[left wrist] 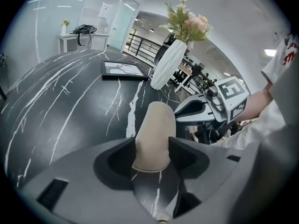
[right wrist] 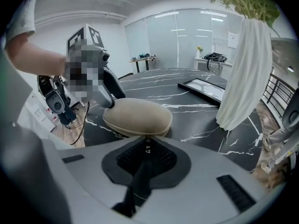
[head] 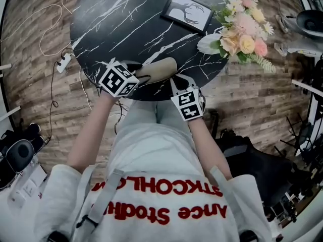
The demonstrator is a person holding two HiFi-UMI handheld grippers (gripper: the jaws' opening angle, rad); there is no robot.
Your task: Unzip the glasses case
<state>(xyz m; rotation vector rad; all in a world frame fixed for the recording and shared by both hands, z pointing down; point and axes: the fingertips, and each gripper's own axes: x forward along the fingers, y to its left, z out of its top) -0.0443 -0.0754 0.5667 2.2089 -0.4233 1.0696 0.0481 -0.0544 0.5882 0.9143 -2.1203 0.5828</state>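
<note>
A beige glasses case lies at the near edge of the black marble table. My left gripper is shut on the case's left end. In the left gripper view the case sits clamped between both jaws of that gripper. My right gripper is at the case's near right side. In the right gripper view its pads are nearly together, pinching a small metal zipper pull at the seam of the case. The case looks zipped.
A framed picture lies flat on the far side of the table. A white vase of flowers stands at the table's right edge. A power strip with cables lies on the wooden floor at the left.
</note>
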